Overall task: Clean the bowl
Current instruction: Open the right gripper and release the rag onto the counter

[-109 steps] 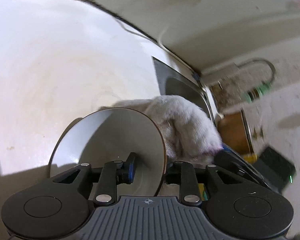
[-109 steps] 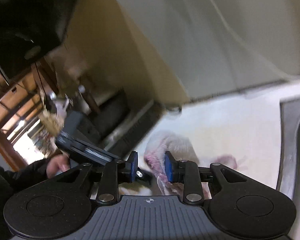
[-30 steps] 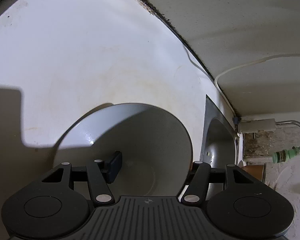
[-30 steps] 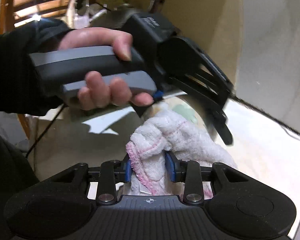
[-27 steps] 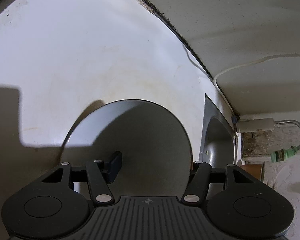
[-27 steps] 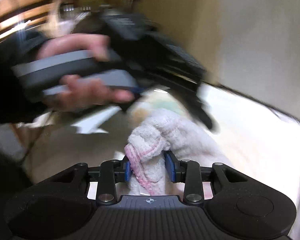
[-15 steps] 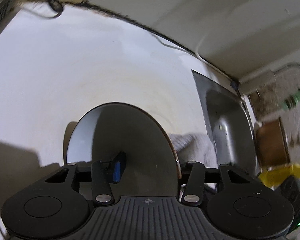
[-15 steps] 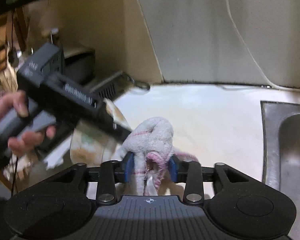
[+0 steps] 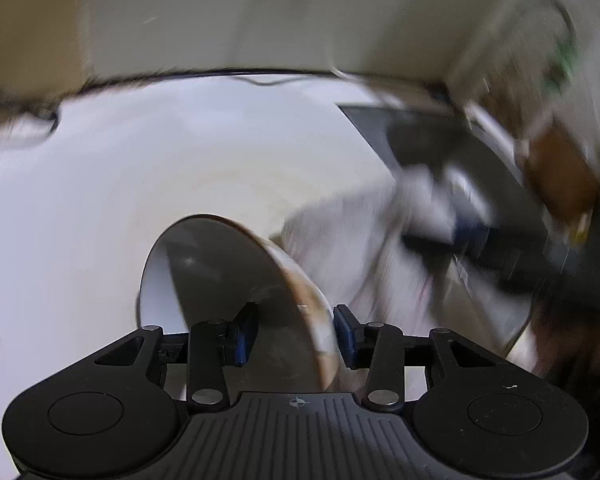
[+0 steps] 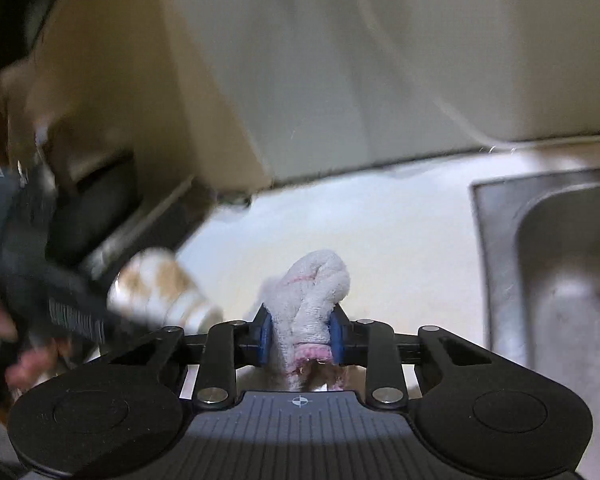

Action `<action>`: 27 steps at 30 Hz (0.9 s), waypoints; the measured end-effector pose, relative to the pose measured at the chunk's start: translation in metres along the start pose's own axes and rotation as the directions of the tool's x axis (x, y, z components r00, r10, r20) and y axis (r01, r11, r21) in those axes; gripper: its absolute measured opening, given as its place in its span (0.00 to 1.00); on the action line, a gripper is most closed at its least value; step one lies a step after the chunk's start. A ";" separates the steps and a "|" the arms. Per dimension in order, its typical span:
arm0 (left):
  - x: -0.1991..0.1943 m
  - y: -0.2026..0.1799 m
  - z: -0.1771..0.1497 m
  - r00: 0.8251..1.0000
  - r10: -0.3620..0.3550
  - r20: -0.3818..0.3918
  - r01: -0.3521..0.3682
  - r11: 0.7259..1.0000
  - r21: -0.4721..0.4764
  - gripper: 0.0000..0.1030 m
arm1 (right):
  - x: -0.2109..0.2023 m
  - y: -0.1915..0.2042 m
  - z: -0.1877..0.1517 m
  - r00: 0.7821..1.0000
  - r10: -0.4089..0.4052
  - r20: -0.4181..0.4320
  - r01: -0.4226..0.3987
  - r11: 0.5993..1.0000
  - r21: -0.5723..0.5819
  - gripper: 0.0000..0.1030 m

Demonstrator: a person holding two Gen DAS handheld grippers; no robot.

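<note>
My left gripper (image 9: 292, 336) is shut on the rim of a bowl (image 9: 220, 280), grey-white inside and brown-patterned outside, held on edge above the white counter. The bowl's outside also shows blurred in the right wrist view (image 10: 156, 288), low at the left. My right gripper (image 10: 300, 338) is shut on a bunched white cloth with a pink edge (image 10: 316, 292). In the left wrist view the cloth (image 9: 352, 248) appears blurred just right of the bowl, with the right gripper (image 9: 460, 224) behind it.
A white counter (image 9: 140, 168) runs to a wall behind. A steel sink (image 10: 560, 260) is set into the counter at the right. A dark appliance (image 10: 92, 208) stands at the counter's left end. A brown container (image 9: 560, 172) sits beyond the sink.
The bowl has turned more edge-on in my left gripper. The cloth in my right gripper has swung in beside the bowl's outer side. Both views are motion-blurred.
</note>
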State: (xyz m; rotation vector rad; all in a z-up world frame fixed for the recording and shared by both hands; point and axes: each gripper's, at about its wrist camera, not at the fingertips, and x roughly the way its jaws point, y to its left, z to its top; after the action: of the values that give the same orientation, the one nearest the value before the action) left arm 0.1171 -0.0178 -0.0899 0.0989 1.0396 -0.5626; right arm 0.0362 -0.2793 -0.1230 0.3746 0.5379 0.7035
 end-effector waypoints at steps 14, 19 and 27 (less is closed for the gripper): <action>0.004 -0.077 -0.038 0.994 0.111 0.003 -0.093 0.819 0.567 0.43 | 0.040 0.034 0.069 0.973 0.156 -0.172 -0.190 0.960 -0.204 0.29; -0.006 -0.071 -0.041 0.997 0.079 -0.008 -0.064 0.859 0.509 0.51 | 0.030 0.011 0.058 1.000 0.017 -0.024 -0.021 0.987 -0.162 0.59; -0.032 -0.041 -0.042 0.998 -0.060 -0.009 0.060 0.956 0.288 0.65 | 0.035 0.005 0.039 0.997 -0.080 -0.014 0.075 0.973 -0.216 0.82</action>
State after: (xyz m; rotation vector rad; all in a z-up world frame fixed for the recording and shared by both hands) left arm 0.0519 -0.0264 -0.0776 0.3259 0.9579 -0.7676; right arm 0.0783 -0.2576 -0.1012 0.1423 0.4892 0.6832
